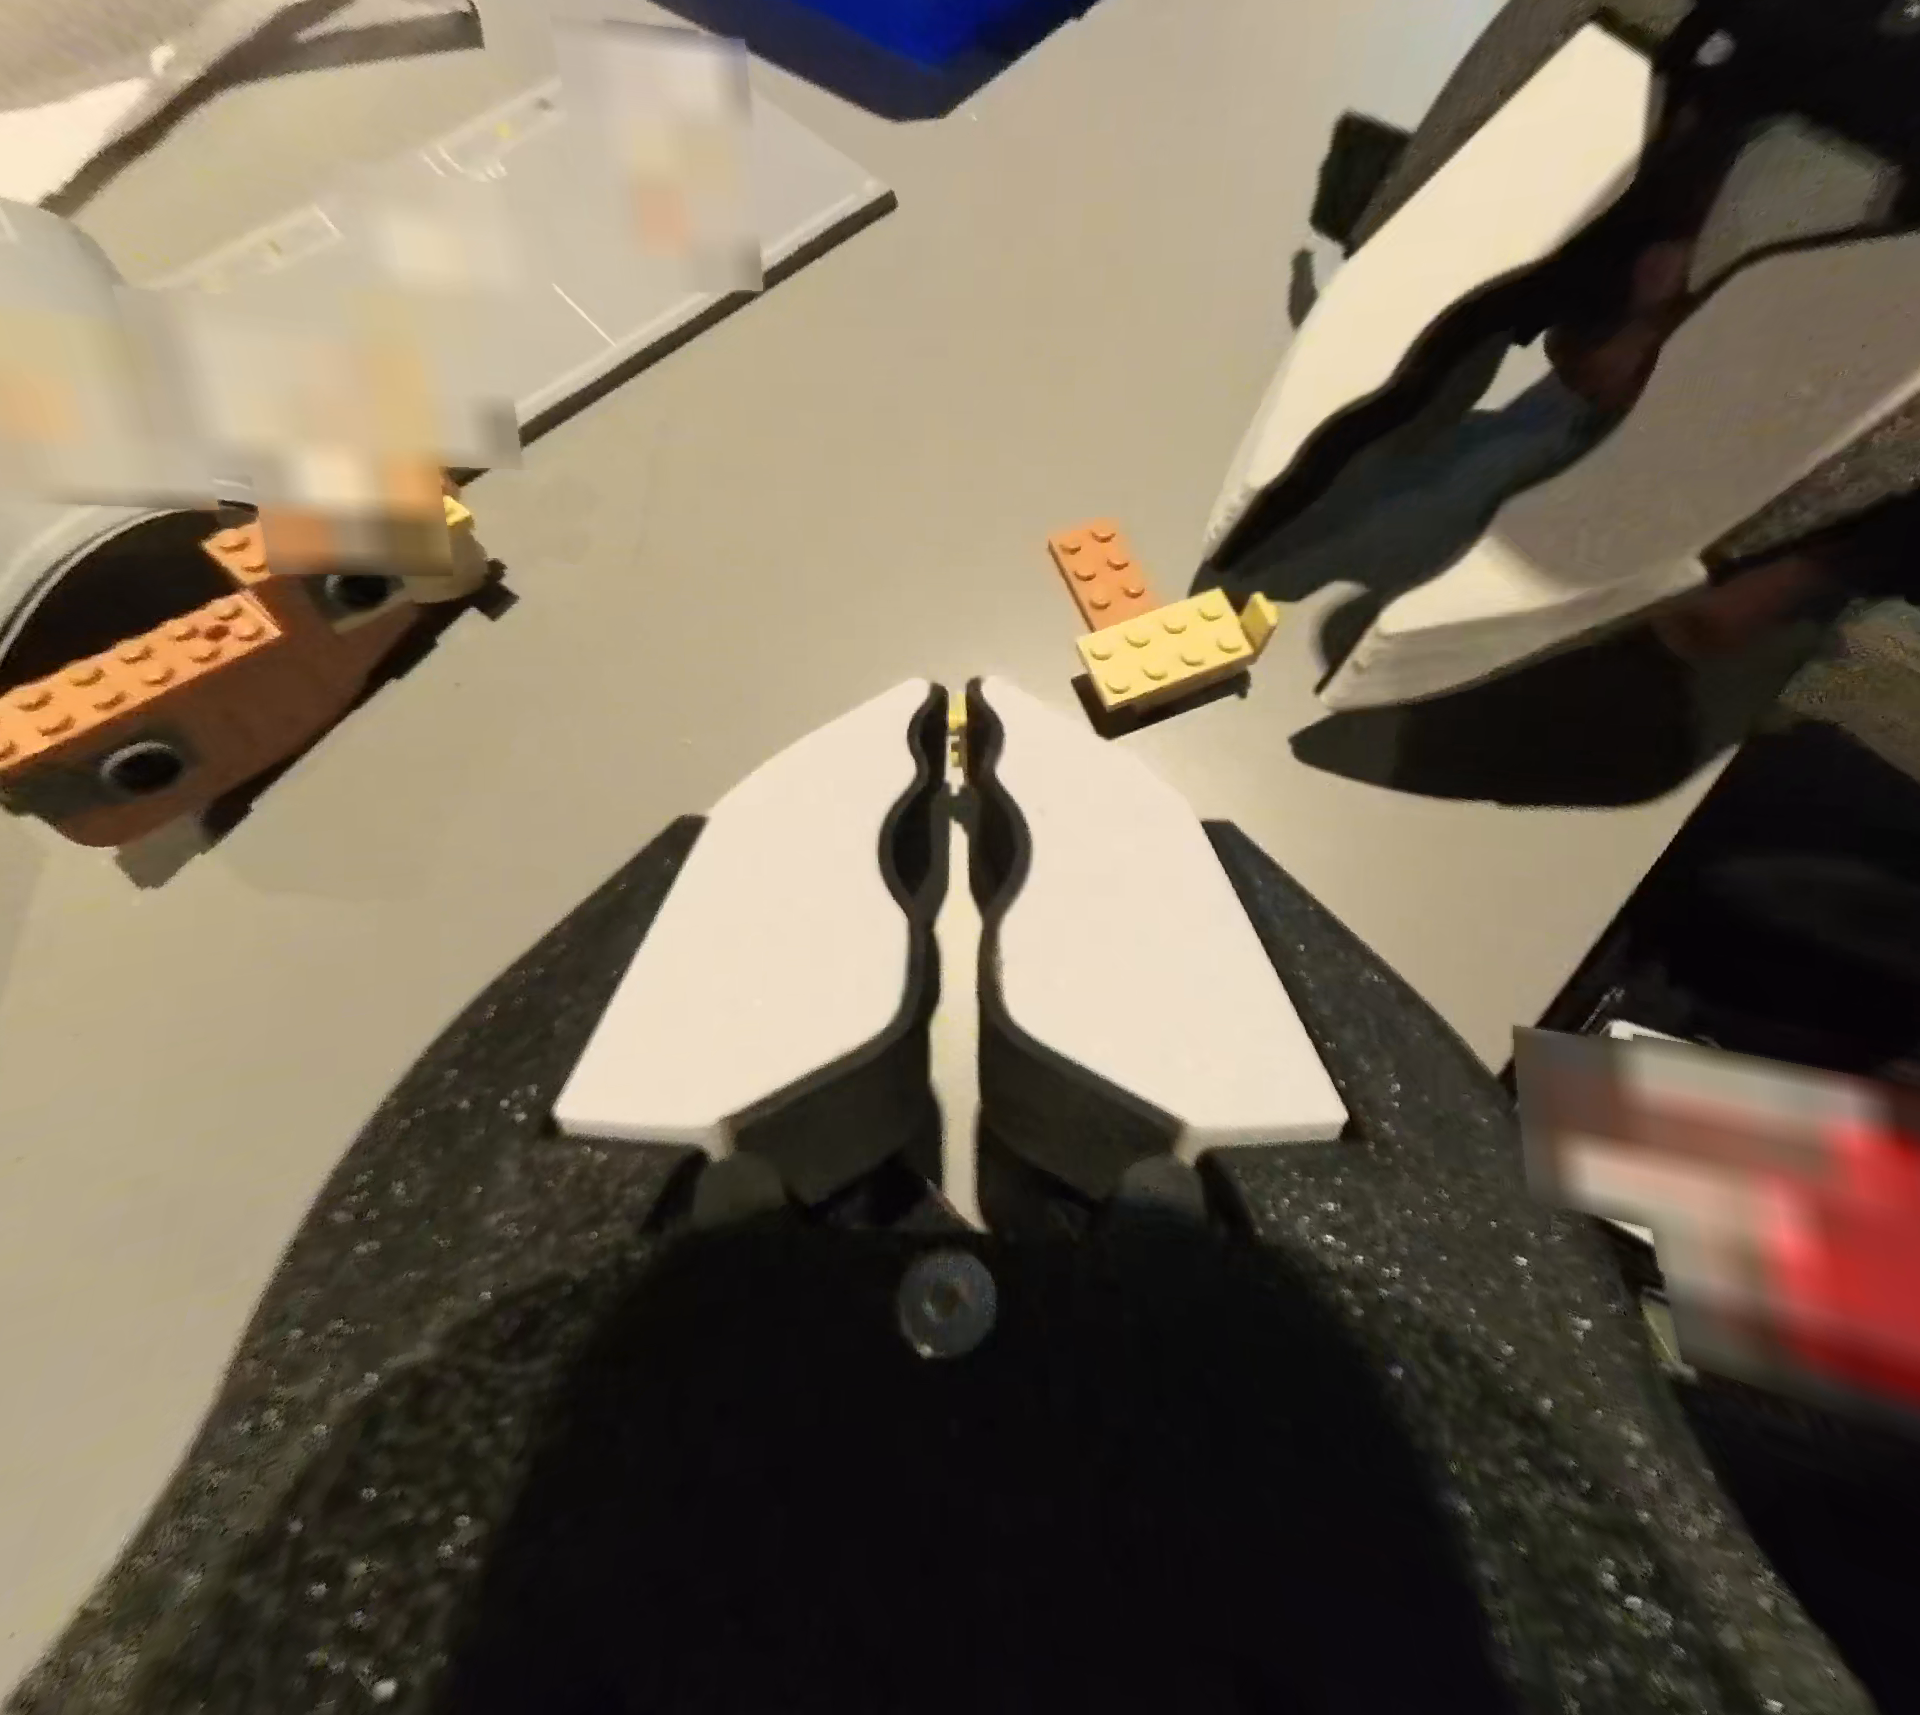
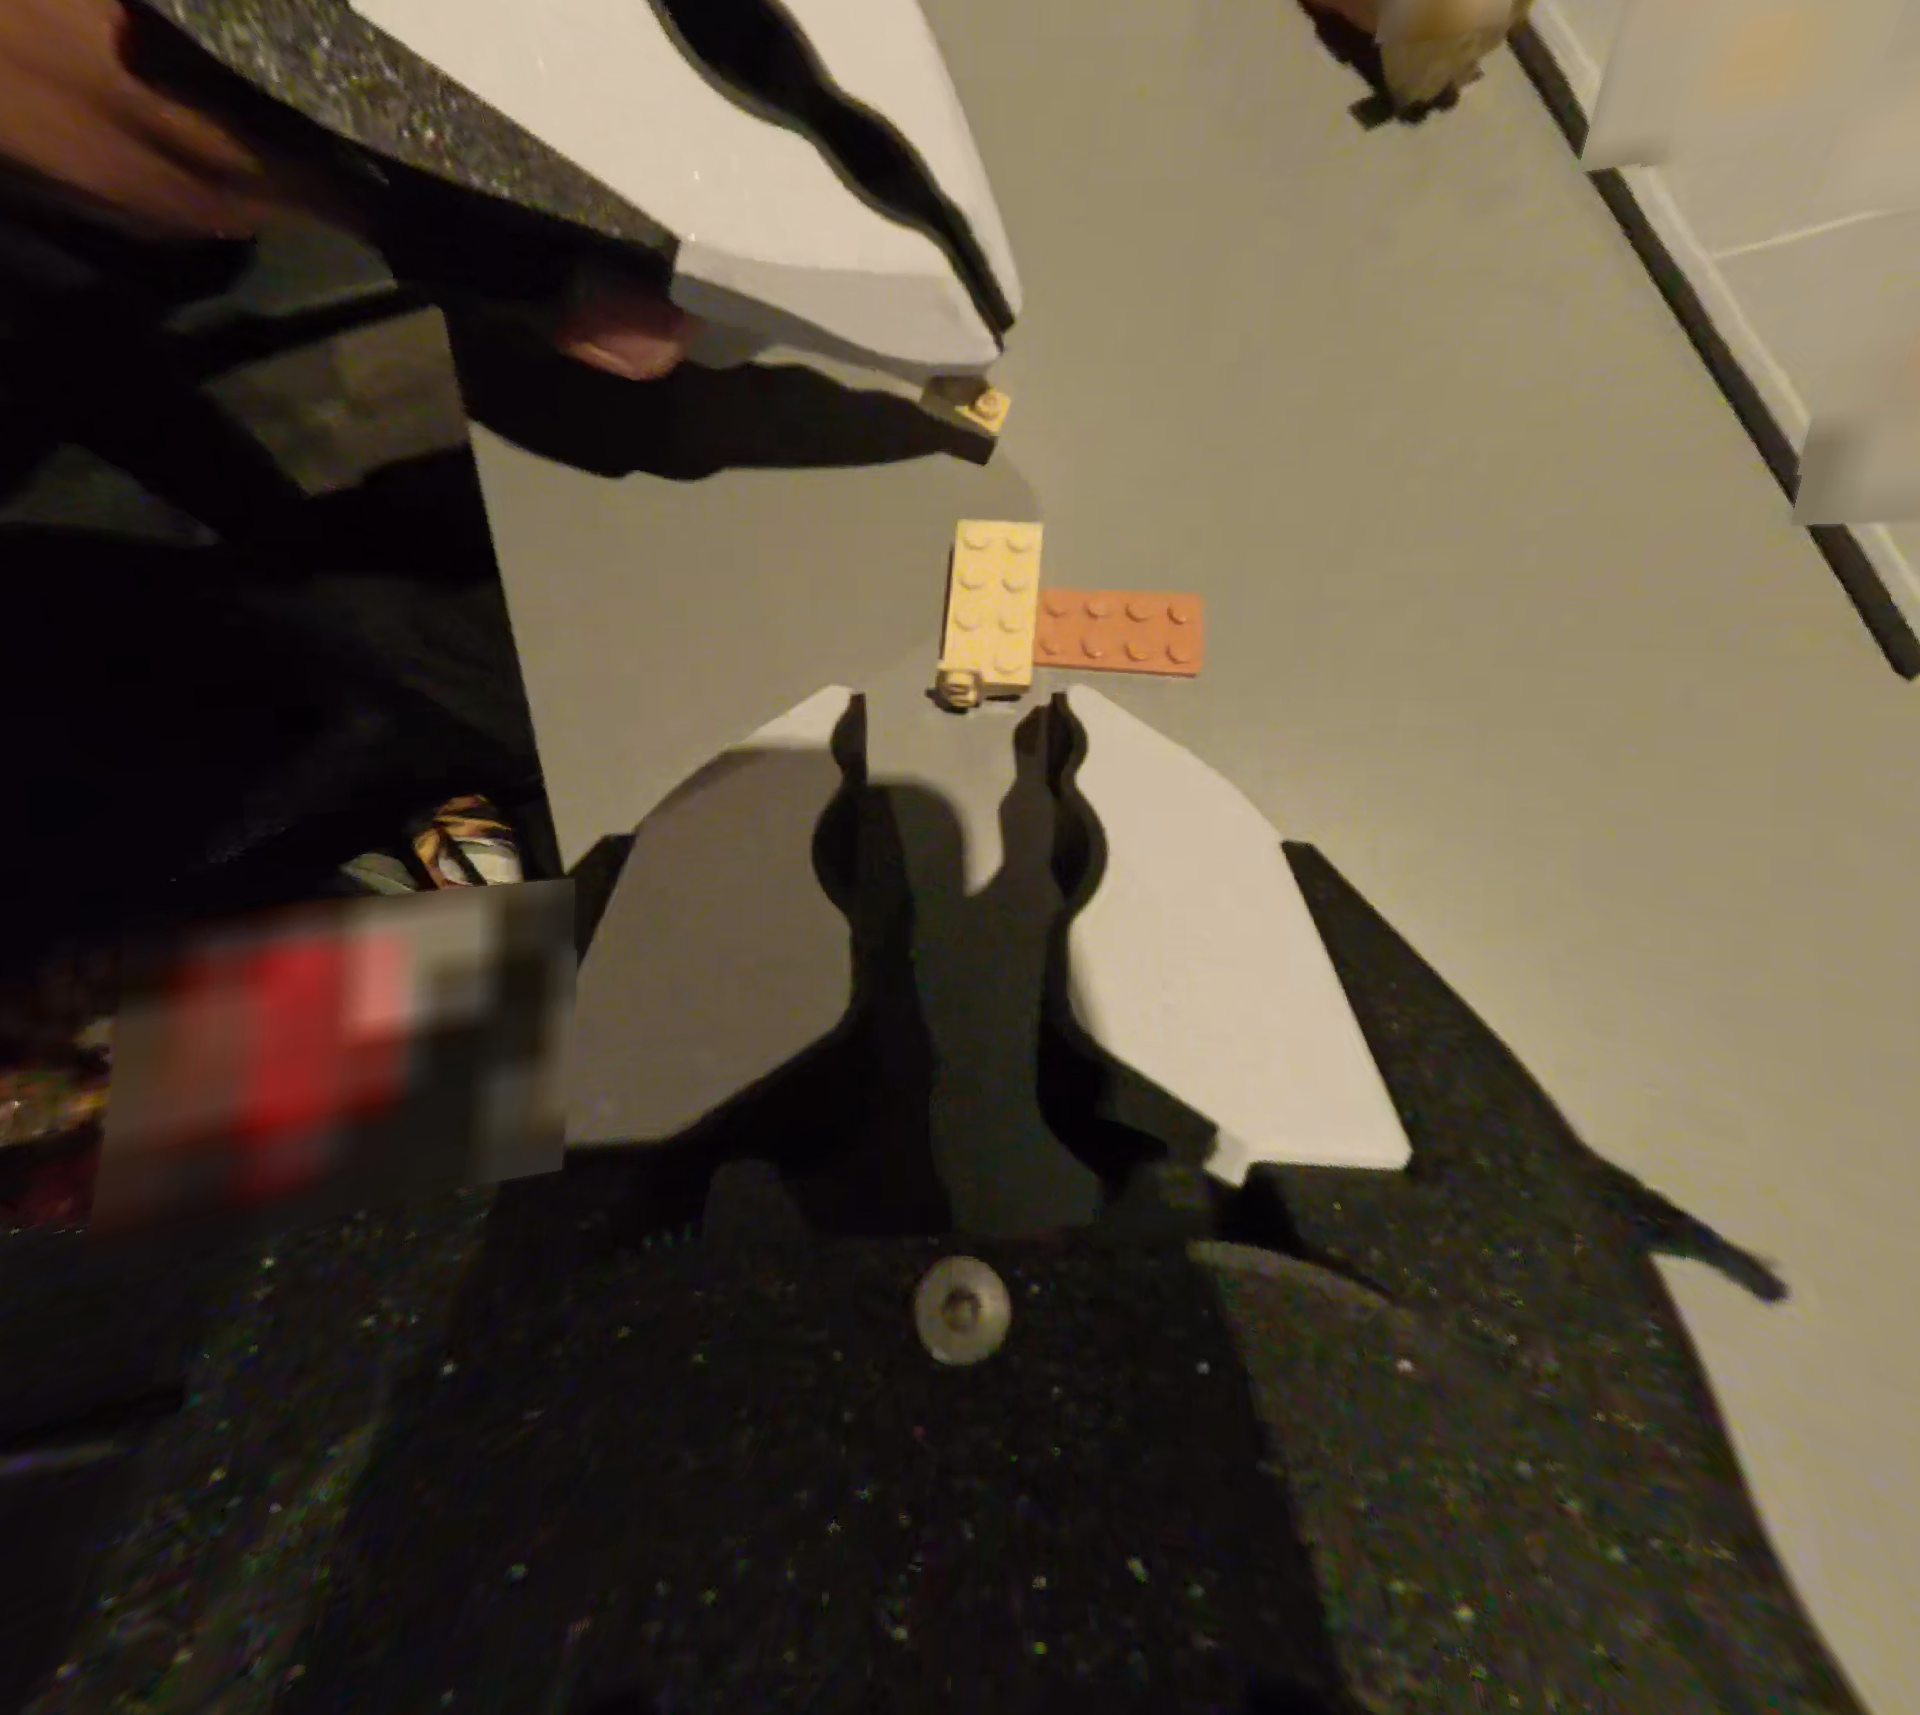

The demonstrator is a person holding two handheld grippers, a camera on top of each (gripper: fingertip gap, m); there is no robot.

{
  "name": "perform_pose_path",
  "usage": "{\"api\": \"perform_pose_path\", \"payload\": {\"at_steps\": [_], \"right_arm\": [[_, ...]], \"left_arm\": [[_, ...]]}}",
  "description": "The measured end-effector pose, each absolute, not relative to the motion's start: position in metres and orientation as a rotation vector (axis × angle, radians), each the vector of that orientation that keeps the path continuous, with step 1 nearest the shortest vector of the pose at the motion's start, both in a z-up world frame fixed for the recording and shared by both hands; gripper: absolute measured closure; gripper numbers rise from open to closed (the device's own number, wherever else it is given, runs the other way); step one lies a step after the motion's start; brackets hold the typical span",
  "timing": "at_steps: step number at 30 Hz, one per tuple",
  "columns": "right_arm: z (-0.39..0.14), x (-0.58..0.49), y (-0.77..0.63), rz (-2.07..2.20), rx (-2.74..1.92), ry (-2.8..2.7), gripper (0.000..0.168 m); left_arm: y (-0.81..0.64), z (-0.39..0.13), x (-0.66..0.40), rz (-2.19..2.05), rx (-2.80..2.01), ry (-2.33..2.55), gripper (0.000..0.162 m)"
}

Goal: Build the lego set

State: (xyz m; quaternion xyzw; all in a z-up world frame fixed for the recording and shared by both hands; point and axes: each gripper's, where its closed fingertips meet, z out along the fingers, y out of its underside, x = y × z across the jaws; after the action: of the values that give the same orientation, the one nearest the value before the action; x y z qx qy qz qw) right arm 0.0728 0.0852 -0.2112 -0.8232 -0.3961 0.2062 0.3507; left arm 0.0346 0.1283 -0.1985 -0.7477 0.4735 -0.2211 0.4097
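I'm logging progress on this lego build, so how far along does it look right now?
Done: a tan plate is joined to an orange plate on the grey table, and a larger orange-brown lego assembly stands off to the side. In hand: the left tongs pinch a small tan piece; the right tongs are open by the tan plate. Left: attaching that piece and joining the sub-builds.

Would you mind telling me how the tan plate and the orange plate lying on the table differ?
The tan plate is pale yellow, while the orange plate is brownish orange. The tan plate sits on top, overlapping one end of the orange plate, which lies flat on the table. They are set crosswise, forming an L. The tan plate has a small tan piece at its near end; the orange plate has none. Both are flat two-by-four studded plates.
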Motion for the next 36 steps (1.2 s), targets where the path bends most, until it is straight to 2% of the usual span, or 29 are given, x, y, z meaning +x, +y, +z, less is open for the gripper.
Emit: {"api": "perform_pose_path", "payload": {"at_steps": [10, 17, 25, 36], "right_arm": [[-0.222, 0.069, 0.091, 0.435, -2.196, -1.029, 0.132], [-0.222, 0.068, 0.094, 0.436, -2.202, -1.016, 0.151], [-0.222, 0.067, 0.092, 0.451, -2.198, -1.024, 0.151], [-0.221, 0.067, 0.090, 0.486, -2.197, -1.030, 0.151]], "left_arm": [[0.123, -0.212, 0.042, -0.547, -1.938, 1.288, 0.159], [0.116, -0.213, 0.044, -0.565, -1.931, 1.330, 0.158], [0.111, -0.213, 0.047, -0.598, -1.934, 1.338, 0.158], [0.105, -0.204, 0.044, -0.700, -1.908, 1.306, 0.142]]}}
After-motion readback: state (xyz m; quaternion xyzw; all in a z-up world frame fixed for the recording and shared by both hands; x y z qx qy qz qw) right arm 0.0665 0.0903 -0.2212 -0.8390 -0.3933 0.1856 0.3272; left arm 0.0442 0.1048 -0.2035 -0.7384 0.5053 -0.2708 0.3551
